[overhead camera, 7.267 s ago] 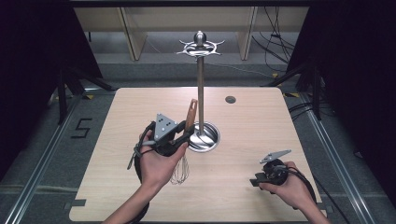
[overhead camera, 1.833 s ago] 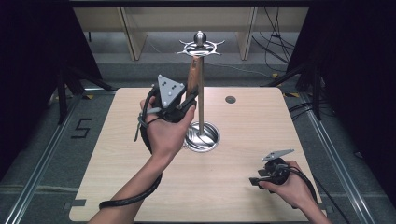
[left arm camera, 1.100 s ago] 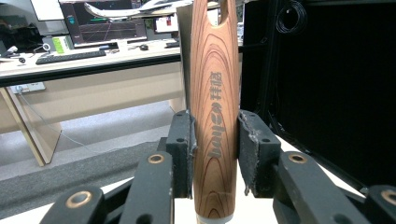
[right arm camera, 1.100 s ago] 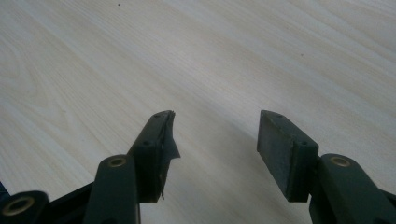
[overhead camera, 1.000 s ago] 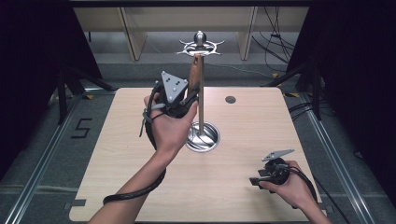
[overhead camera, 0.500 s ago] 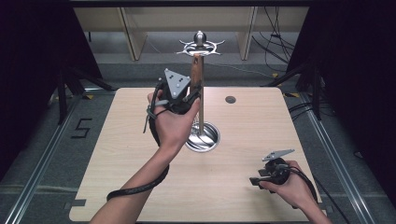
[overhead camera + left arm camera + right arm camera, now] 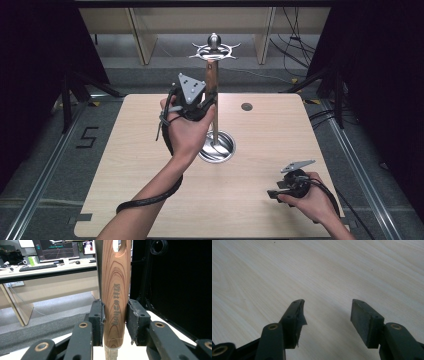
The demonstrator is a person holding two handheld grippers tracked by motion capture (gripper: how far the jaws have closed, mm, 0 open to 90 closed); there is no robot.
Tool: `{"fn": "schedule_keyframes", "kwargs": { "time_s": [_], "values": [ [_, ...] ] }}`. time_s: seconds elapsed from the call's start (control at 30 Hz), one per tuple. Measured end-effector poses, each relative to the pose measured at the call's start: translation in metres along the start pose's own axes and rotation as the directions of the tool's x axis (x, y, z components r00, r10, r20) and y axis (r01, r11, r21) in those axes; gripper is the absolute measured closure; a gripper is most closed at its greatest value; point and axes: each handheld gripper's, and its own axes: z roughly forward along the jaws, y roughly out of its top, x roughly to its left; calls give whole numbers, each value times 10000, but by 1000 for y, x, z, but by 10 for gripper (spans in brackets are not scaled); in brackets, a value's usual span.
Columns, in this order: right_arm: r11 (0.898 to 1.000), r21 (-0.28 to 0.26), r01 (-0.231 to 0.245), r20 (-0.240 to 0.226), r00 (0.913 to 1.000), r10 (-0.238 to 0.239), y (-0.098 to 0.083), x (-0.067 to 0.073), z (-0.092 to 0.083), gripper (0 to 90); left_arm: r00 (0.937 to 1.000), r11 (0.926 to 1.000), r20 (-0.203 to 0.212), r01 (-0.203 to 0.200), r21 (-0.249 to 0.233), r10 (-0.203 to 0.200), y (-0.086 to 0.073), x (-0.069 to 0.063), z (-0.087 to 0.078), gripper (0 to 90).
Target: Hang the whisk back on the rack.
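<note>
Jaws of the right gripper (image 7: pixel 272 193) stand apart with nothing between them, low over bare wood near the table's (image 7: pixel 125 165) near right corner. The right hand (image 7: pixel 312 195) wraps the gripper body from behind, and a grey plate sits on top of it. In the right gripper view both black pads (image 7: pixel 364 320) show over pale woodgrain; the gap between them has widened only a touch.

Farther in, the left forearm crosses the table's middle from the near edge, with a black cable looped along it. The left hand (image 7: pixel 182 132) is raised above the surface, carrying the left gripper (image 7: pixel 212 100), grey three-cornered plate uppermost.

Left gripper is clamped on a wooden handle (image 7: pixel 115 292). In the left gripper view both pads (image 7: pixel 97 320) press its lower end, one on each side; the handle stands upright between them, a slot-shaped hole at its top, printed characters down its face, a thin metal neck leaving its bottom end.

Beside the hand, near the table's centre, stands a metal hanging stand (image 7: pixel 216 125): round shiny base on the wood, thin upright pole. In the high view the wooden handle (image 7: pixel 211 80) sits just beside the pole's upper part, its top close under the ring of hooks (image 7: pixel 214 49) that crowns the stand. Whether the slot touches a hook, cannot tell.

Small dark round hole (image 7: pixel 246 106) lies toward the far edge, right of the pole.
</note>
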Motion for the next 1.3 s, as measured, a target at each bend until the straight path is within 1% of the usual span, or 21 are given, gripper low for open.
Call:
{"fn": "schedule_keyframes", "kwargs": {
  "time_s": [0.03,0.17,0.2,0.33,0.37,0.4,0.53,0.57,0.63,0.67,0.7,0.77,0.8,0.83,0.87,0.9,0.93,1.17,1.2,1.23,1.3],
  "values": [
    [9997,-63,226,42,9997,-226,0,-2,0,446,10000,10000,15,7,6,-7,0,0,0,668],
    [9996,-109,262,72,9996,-261,0,-2,0,445,10000,10000,39,-37,21,37,0,0,0,667],
    [9988,-176,447,129,9989,-444,0,-3,1,445,10000,10000,52,-41,27,40,0,0,0,667],
    [9995,-155,277,108,9996,-276,0,-2,0,442,9998,10000,164,-78,7,77,0,1,0,666],
    [9993,-289,249,104,9996,-246,0,-2,1,440,9998,10000,164,-78,7,77,0,1,0,666],
    [9988,-407,284,99,9996,-280,0,-3,2,438,9998,10000,179,-76,1,76,0,1,-1,666],
    [9990,-316,310,242,9993,-302,0,-3,0,434,9996,10000,291,-68,8,67,0,2,-2,663],
    [9981,-336,517,245,9984,-509,0,-5,0,435,9994,10000,344,-45,14,45,0,2,-2,663],
    [9988,-341,347,197,9992,-341,1,-3,-2,424,9990,10000,443,-89,42,87,0,2,-4,654],
    [9995,-305,125,290,9995,-116,2,-1,-3,419,9985,9999,534,-110,-9,111,0,2,-5,645],
    [9982,-468,368,466,9983,-346,2,-3,-4,417,9981,9999,601,-151,-67,155,0,2,-8,617],
    [9978,-540,385,506,9981,-358,3,-3,-5,418,9976,9998,672,-179,-19,179,0,3,-10,597],
    [9953,-889,395,489,9982,-352,2,-3,-4,398,9971,9999,761,-101,15,100,0,4,-12,557],
    [9953,-889,395,489,9982,-352,2,-3,-4,398,9966,10000,820,-34,11,33,0,4,-13,557],
    [9960,-766,457,546,9976,-416,3,-2,-5,390,9959,10000,901,-17,61,12,-1,5,-14,519],
    [9960,-766,457,546,9976,-416,3,-2,-5,390,9952,9999,981,-53,113,42,-1,6,-16,519],
    [9971,-593,479,588,9973,-444,3,-2,-6,372,9940,9999,1090,-29,153,12,-2,8,-18,489],
    [9974,-572,430,862,9956,-380,3,-2,-6,343,9882,9996,1529,-140,233,103,-11,18,-35,433],
    [9962,-590,634,952,9938,-576,2,-4,-6,340,9881,9997,1535,-112,221,77,-14,21,-38,425],
    [9975,-564,417,918,9951,-364,3,-2,-7,339,9880,9997,1542,-67,240,30,-15,24,-41,410],
    [9974,-580,433,953,9947,-376,3,-2,-7,335,9860,9992,1659,94,376,-155,-20,28,-46,390]
  ]
}}
